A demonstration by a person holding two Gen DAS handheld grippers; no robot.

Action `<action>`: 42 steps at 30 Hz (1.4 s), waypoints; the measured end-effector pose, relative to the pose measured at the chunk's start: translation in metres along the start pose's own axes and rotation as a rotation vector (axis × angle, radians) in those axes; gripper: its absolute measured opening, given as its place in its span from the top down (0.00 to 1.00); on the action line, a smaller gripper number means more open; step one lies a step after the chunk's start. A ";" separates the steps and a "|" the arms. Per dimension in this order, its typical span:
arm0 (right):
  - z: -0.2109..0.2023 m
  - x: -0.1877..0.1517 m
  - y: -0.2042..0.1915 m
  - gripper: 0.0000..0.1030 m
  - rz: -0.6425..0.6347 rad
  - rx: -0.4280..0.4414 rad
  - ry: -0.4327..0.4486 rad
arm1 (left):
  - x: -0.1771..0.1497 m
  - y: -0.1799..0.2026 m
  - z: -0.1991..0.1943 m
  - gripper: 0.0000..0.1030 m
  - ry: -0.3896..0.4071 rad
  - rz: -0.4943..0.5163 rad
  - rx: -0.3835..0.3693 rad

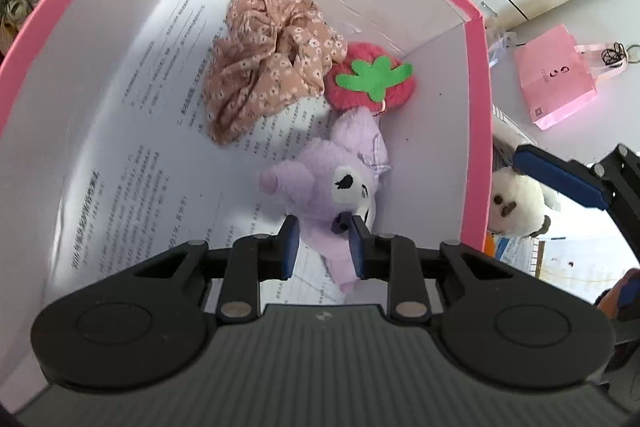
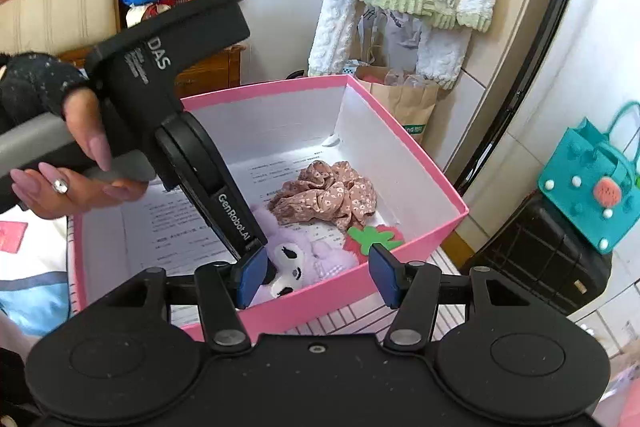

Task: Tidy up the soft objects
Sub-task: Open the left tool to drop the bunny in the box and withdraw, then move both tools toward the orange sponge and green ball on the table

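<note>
Three soft things lie in your pink box: floral scrunchie, strawberry, purple plush. Your left gripper pinches the plush. Your right gripper hangs outside the box, jaws spread and empty.

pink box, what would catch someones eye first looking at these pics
The pink box itself, its white inside lined with printed paper. In one corner lie a floral scrunchie, a red strawberry plush and a purple plush toy. The left tool reaches down into the box with its blue pads at the purple toy, while a white plush sits outside the box wall.
</note>
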State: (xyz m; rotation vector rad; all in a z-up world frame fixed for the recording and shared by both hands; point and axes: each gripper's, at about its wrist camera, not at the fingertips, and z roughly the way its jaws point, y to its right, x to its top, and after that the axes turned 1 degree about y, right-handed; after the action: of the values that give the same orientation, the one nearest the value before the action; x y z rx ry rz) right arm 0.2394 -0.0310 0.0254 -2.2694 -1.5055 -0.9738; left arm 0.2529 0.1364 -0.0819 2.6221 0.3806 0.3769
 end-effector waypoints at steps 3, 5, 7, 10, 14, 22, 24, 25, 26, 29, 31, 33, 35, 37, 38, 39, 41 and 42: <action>-0.002 -0.004 0.003 0.40 0.021 0.008 0.006 | -0.006 0.004 -0.007 0.72 0.017 0.008 0.015; -0.004 -0.007 0.002 0.40 0.033 0.016 0.013 | -0.014 0.009 -0.022 0.59 0.072 0.060 0.050; -0.007 -0.008 0.002 0.40 0.052 0.034 0.030 | -0.019 0.012 -0.035 0.56 0.118 0.099 0.067; -0.016 -0.008 0.000 0.40 0.080 0.065 0.061 | -0.036 0.022 -0.060 0.54 0.165 0.207 0.114; -0.027 -0.005 -0.009 0.40 0.098 0.098 0.094 | -0.061 0.033 -0.088 0.46 0.205 0.322 0.154; -0.063 -0.004 -0.037 0.40 0.085 0.101 0.132 | -0.101 0.047 -0.138 0.40 0.290 0.462 0.209; -0.073 -0.005 -0.042 0.40 0.087 0.099 0.138 | -0.112 0.055 -0.147 0.39 0.311 0.498 0.214; -0.081 -0.006 -0.045 0.40 0.084 0.104 0.143 | -0.116 0.058 -0.150 0.39 0.318 0.513 0.213; -0.087 -0.008 -0.047 0.40 0.077 0.112 0.148 | -0.121 0.062 -0.154 0.39 0.325 0.525 0.208; -0.108 -0.014 -0.057 0.40 0.069 0.117 0.170 | -0.136 0.071 -0.164 0.38 0.344 0.559 0.200; -0.119 -0.019 -0.062 0.39 0.069 0.112 0.180 | -0.144 0.076 -0.167 0.38 0.348 0.583 0.202; -0.131 -0.024 -0.067 0.37 0.073 0.102 0.189 | -0.153 0.082 -0.169 0.38 0.348 0.602 0.205; -0.144 -0.032 -0.070 0.35 0.077 0.090 0.195 | -0.162 0.088 -0.172 0.37 0.345 0.626 0.209; -0.156 -0.039 -0.074 0.35 0.081 0.076 0.200 | -0.170 0.094 -0.172 0.36 0.345 0.653 0.214; -0.162 -0.043 -0.074 0.34 0.084 0.075 0.199 | -0.175 0.098 -0.172 0.36 0.347 0.674 0.218; -0.168 -0.048 -0.075 0.34 0.092 0.070 0.198 | -0.180 0.102 -0.173 0.36 0.351 0.692 0.221; -0.179 -0.059 -0.075 0.33 0.113 0.049 0.196 | -0.190 0.109 -0.173 0.34 0.355 0.720 0.218; -0.184 -0.064 -0.076 0.33 0.119 0.039 0.193 | -0.194 0.113 -0.173 0.34 0.353 0.732 0.215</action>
State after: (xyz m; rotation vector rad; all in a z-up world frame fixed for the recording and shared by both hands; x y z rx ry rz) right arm 0.0844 -0.1435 0.1099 -2.1412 -1.2845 -1.0835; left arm 0.0402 0.0455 0.0819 2.8218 -0.4860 1.0919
